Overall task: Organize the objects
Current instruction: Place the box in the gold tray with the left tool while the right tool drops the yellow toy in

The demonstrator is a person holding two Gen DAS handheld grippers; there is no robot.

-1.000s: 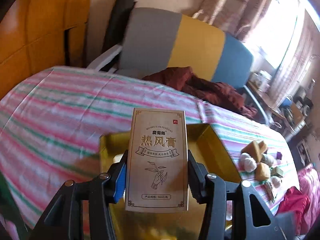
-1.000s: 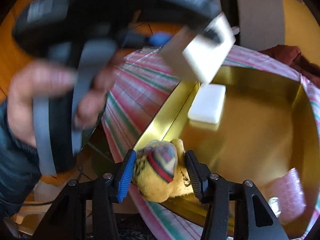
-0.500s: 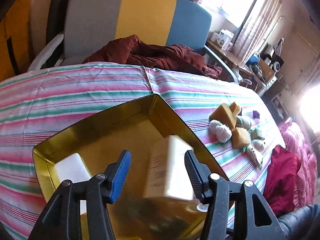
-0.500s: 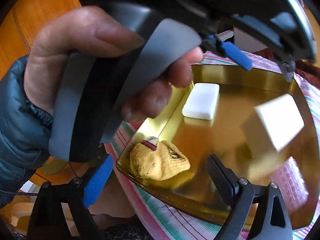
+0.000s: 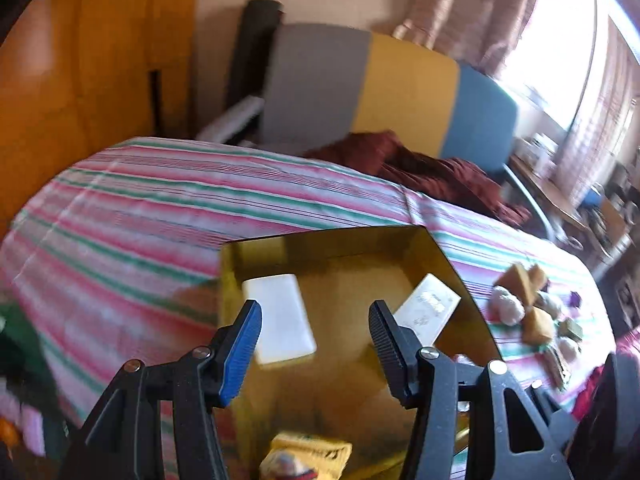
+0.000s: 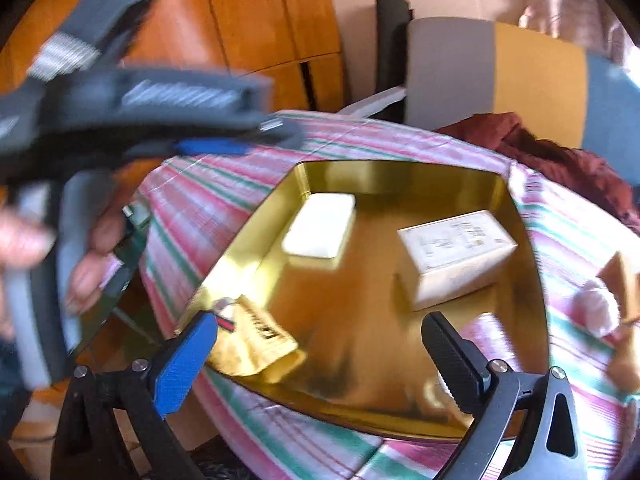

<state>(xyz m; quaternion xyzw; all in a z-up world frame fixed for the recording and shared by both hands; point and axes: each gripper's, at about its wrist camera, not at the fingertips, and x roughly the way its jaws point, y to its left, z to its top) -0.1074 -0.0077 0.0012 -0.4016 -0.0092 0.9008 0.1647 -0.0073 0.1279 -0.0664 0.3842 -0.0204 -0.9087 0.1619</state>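
Note:
A gold tray [image 5: 440, 248] [image 6: 400, 172] sits on the striped tablecloth. In it lie a white soap-like bar [image 5: 280, 320] [image 6: 320, 224], a beige carton [image 5: 428, 308] [image 6: 456, 256] and a yellow sock [image 5: 308, 456] [image 6: 256, 340]. My left gripper [image 5: 316, 328] is open and empty above the tray's near side. My right gripper [image 6: 320, 340] is open and empty over the tray's near edge, its blue finger beside the sock. The left gripper and the hand holding it show blurred at the left of the right wrist view [image 6: 224, 146].
Several small tan and white objects [image 5: 528, 304] lie on the cloth right of the tray. A dark red garment [image 5: 420, 168] lies on a grey, yellow and blue chair [image 5: 400, 88] behind the table. A wooden cabinet [image 6: 248, 24] stands at the back left.
The left gripper let go of the beige carton, which now lies in the tray, and pulled back. The right gripper let go of the yellow sock in the tray and opened wide.

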